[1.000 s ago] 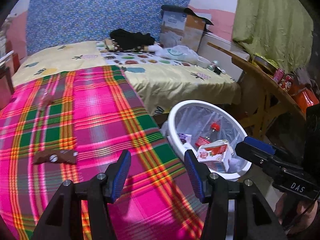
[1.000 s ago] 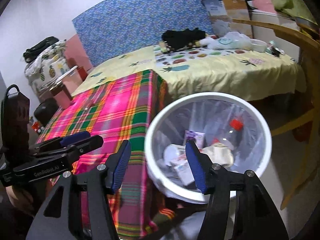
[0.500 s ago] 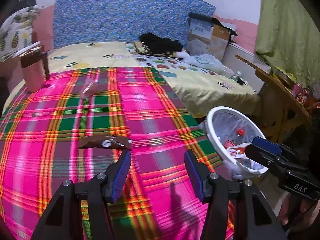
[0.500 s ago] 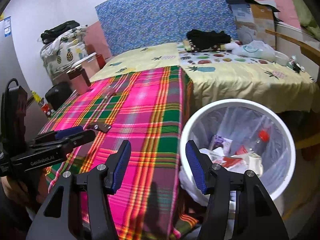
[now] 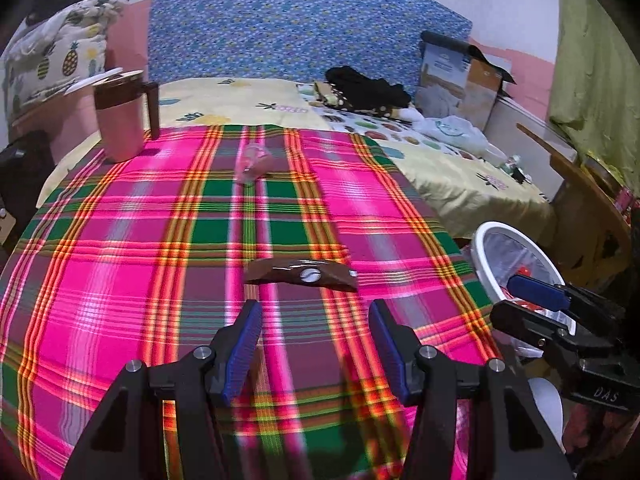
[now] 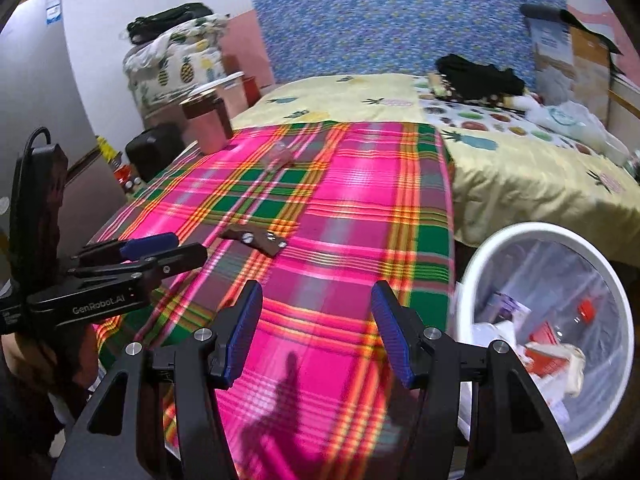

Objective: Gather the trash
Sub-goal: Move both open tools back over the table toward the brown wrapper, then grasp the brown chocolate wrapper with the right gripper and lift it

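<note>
The left gripper (image 5: 314,346) hangs with jaws apart and empty, lined up on the brown wrapper (image 5: 301,276) lying flat just ahead on the plaid cloth (image 5: 120,280) — likely the next pickup. The right gripper (image 6: 316,336) is also spread and empty beside the white lined bin (image 6: 500,236) — 2 tools ready.

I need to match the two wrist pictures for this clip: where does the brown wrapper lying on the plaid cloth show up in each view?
Left wrist view: the brown wrapper lies at centre, just beyond the open blue fingertips, flat on the plaid cloth.
Right wrist view: the brown wrapper lies left of centre, past the left gripper, which reaches in from the left edge.
Shared landmark: the white trash bin, at the right side of both views.
</note>
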Tool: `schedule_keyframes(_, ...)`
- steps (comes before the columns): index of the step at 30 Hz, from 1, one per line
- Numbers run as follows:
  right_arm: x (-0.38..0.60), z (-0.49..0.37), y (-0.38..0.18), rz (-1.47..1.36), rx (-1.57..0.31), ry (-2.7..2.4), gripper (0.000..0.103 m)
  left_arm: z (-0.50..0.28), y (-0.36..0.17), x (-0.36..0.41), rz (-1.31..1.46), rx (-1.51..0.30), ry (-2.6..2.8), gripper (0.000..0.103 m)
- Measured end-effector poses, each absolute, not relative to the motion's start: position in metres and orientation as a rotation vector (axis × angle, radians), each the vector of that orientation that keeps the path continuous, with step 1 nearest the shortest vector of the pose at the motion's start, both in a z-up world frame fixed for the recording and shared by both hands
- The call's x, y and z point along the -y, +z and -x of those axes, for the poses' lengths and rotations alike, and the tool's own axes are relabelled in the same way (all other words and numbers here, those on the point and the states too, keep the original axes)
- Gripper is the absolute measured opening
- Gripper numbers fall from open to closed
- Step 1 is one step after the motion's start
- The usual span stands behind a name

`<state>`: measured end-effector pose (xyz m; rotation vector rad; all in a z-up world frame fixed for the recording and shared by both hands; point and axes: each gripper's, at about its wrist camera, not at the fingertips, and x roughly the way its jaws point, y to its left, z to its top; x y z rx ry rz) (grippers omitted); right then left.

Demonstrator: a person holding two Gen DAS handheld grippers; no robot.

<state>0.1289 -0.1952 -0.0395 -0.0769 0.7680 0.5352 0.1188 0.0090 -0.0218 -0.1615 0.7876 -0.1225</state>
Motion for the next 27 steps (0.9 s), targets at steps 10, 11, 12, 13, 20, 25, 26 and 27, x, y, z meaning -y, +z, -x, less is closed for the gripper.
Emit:
schedule_keyframes(10, 0.151, -0.146, -0.047, 0.173, -0.795, 0.639, 0.056, -0.124, -0.025, -0.044, 0.176, -0.790, -0.076, 0.055)
schedule_keyframes(11, 0.147, -0.148, -0.048, 0.179, -0.799, 0.646, 0.055, -0.125, -0.025, -0.046, 0.176, -0.789, -0.073, 0.055)
schedule_keyframes(12, 0.143, -0.151, -0.049, 0.184, -0.803, 0.655, 0.053, -0.125, -0.025, -0.050, 0.175, -0.789, -0.070, 0.055)
schedule_keyframes(13, 0.139, -0.154, -0.050, 0.191, -0.807, 0.662, 0.053, -0.126, -0.025, -0.054, 0.176, -0.787, -0.068, 0.055)
schedule_keyframes(20, 0.117, -0.174, -0.061, 0.239, -0.834, 0.694, 0.052, -0.133, -0.024, -0.074, 0.185, -0.783, -0.055, 0.055)
schedule_keyframes(25, 0.107, -0.184, -0.068, 0.273, -0.857, 0.702, 0.051, -0.138, -0.023, -0.084, 0.185, -0.779, -0.054, 0.055)
schedule_keyframes(26, 0.106, -0.186, -0.070, 0.284, -0.865, 0.701, 0.049, -0.139, -0.023, -0.085, 0.185, -0.778, -0.055, 0.055)
schedule_keyframes(27, 0.104, -0.188, -0.072, 0.291, -0.873, 0.700, 0.047, -0.140, -0.023, -0.087, 0.186, -0.778, -0.056, 0.055)
